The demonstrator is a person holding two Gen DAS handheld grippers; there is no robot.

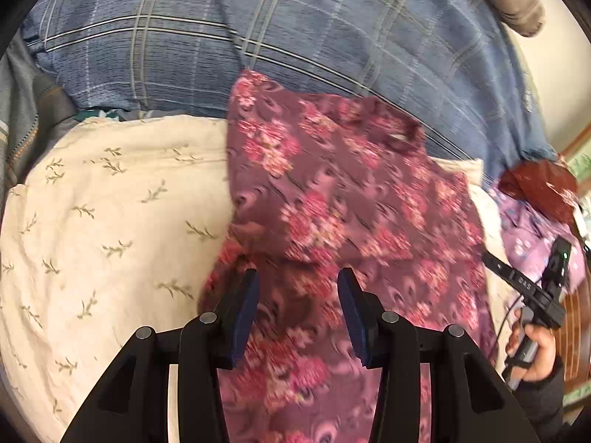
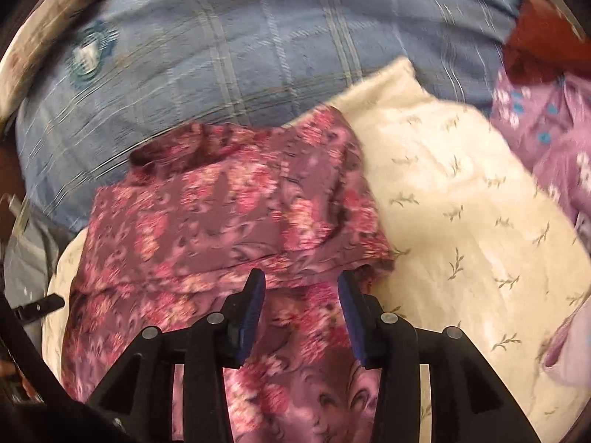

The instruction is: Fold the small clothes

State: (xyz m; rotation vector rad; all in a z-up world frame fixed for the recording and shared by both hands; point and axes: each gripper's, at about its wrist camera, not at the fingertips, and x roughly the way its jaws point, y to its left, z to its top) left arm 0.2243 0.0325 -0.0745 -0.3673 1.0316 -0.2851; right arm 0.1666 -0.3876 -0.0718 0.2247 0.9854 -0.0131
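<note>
Lying across a cream cloth printed with small green sprigs, the small mauve garment with a pink flower print is seen with one layer already laid over another, its folded edge just ahead of the right gripper. Both jaws of that gripper stand partly apart above the fabric, and nothing is pinched between them. The left gripper is likewise held partly open over the garment's near end, gripping nothing. A fold is judged to have been set down and let go. A fresh hold on an edge or corner would be called for next, so that the remaining length can be carried over. Beyond, a blue checked bed cover is spread; a lilac flowered cloth lies to the right.
</note>
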